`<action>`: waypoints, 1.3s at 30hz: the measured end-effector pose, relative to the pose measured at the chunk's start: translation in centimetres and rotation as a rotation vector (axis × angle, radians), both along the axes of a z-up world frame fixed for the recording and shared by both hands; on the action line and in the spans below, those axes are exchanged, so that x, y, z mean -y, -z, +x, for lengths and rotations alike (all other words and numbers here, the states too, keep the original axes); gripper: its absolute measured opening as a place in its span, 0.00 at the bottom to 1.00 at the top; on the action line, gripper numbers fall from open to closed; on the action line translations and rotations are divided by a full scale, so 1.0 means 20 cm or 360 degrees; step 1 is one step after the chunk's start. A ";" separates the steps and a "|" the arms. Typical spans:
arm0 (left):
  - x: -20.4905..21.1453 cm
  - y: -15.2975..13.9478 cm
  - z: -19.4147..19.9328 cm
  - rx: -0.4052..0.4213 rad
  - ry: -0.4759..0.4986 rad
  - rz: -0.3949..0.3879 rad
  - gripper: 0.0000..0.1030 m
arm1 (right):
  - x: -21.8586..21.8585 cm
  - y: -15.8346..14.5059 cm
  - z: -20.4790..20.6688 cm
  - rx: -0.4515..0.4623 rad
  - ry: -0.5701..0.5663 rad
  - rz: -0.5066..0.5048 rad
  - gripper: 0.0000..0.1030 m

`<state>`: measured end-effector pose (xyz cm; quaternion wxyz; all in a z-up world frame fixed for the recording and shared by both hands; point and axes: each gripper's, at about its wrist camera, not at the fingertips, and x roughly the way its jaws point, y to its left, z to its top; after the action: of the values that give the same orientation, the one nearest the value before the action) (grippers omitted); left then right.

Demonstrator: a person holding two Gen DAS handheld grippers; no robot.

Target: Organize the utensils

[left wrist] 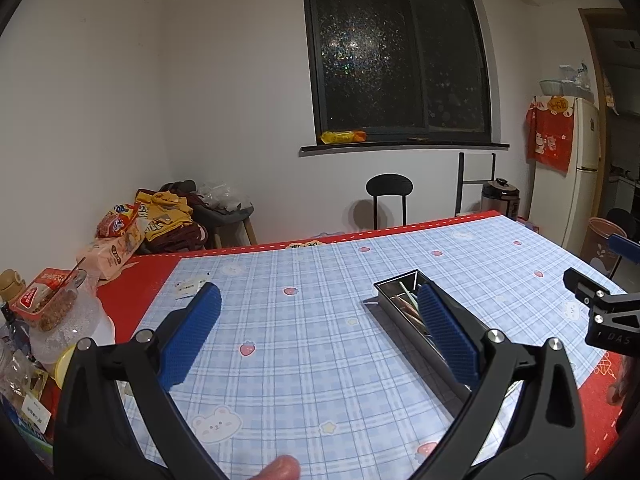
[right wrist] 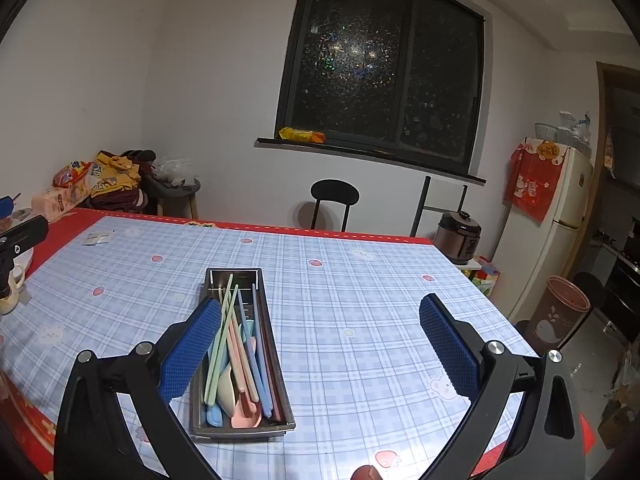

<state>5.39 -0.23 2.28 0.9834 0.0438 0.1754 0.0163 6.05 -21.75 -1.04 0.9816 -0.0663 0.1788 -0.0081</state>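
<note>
Utensils look gathered already: from my right wrist view the steel tray (right wrist: 276, 344) sits at about 7 o'clock on the checked tablecloth (right wrist: 360, 300), and inside it lie the pastel chopsticks (right wrist: 224, 332) lengthwise with the spoons (right wrist: 240, 404) bunched at the near end. I see nothing loose on the cloth around it, so I judge the sorting done or very nearly so (a small paper scrap (right wrist: 96, 238) at 10 o'clock is the only stray, and it is no utensil). My right gripper (right wrist: 320, 344) hangs spread wide and empty above the table, its left pad just over the tray's left wall. My left gripper (left wrist: 320, 332) is likewise splayed and holding nothing, with the tray at its 3 o'clock, partly behind the right pad.
</note>
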 end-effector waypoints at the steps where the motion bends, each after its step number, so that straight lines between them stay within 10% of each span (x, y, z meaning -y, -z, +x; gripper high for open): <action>1: 0.00 0.00 0.00 -0.0002 0.0003 -0.0004 0.94 | 0.00 0.00 0.00 0.0000 0.0004 -0.0001 0.94; 39: 0.02 0.05 0.04 -0.0061 -0.0083 0.0093 0.94 | 0.06 0.01 0.00 -0.0020 0.0094 -0.0024 0.94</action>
<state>6.18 -0.70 1.20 0.9774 0.0683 0.1948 0.0463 6.07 -23.04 -1.14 0.9793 -0.0686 0.1867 -0.0380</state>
